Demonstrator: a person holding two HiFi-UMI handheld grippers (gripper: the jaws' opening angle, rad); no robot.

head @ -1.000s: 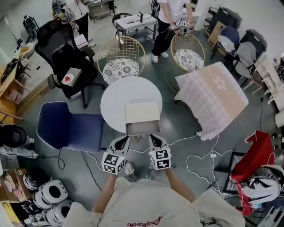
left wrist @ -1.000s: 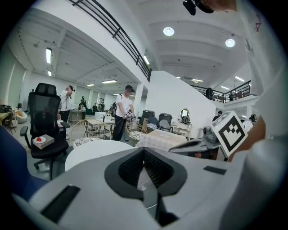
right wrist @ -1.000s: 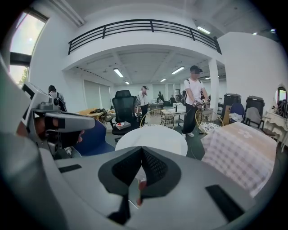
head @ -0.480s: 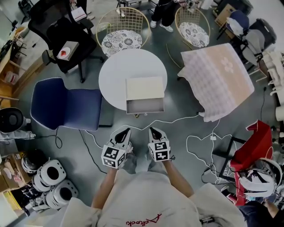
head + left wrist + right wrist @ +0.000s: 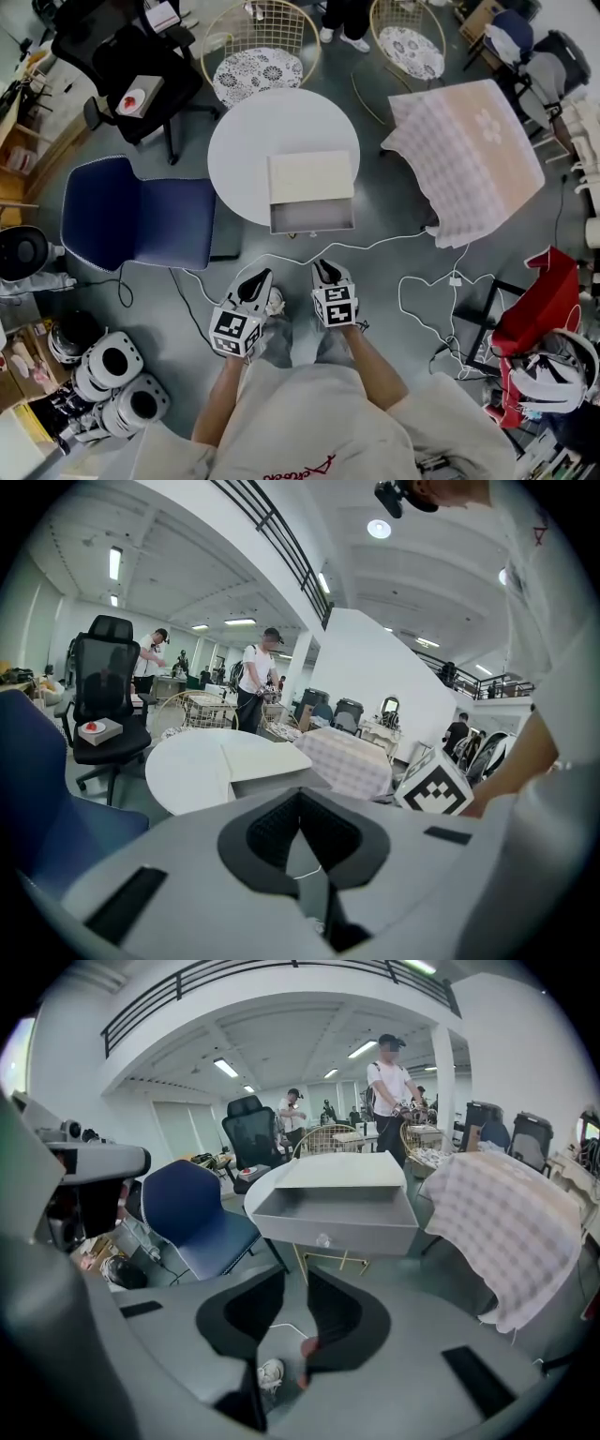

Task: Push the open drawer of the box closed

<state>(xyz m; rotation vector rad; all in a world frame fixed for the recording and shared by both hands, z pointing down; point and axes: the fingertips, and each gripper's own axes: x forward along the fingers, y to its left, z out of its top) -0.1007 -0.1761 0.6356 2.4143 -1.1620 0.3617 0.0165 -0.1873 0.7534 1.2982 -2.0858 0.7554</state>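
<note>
A flat box with a cream top (image 5: pixel 309 176) lies on the round white table (image 5: pixel 253 141). Its grey drawer (image 5: pixel 311 217) is pulled out over the table's near edge. Both grippers hang over the floor well short of the drawer and touch nothing. The left gripper (image 5: pixel 262 276) has its fingertips together and is empty. The right gripper (image 5: pixel 324 267) is just opening, its jaws a narrow slit apart with nothing between them. The right gripper view looks straight at the drawer front (image 5: pixel 337 1221) and its small knob (image 5: pixel 323 1239), past the right gripper (image 5: pixel 295 1283). The left gripper (image 5: pixel 300 799) faces the box (image 5: pixel 267 758).
A blue chair (image 5: pixel 136 225) stands left of the table and a pink checked cloth (image 5: pixel 469 155) drapes over something on the right. White cables (image 5: pixel 412 291) trail across the floor by my feet. Two wire chairs (image 5: pixel 261 56) and a black office chair (image 5: pixel 131 56) stand beyond the table.
Both grippers have drawn back from the drawer front, where their tips were a second ago. The drawer is as far out as before.
</note>
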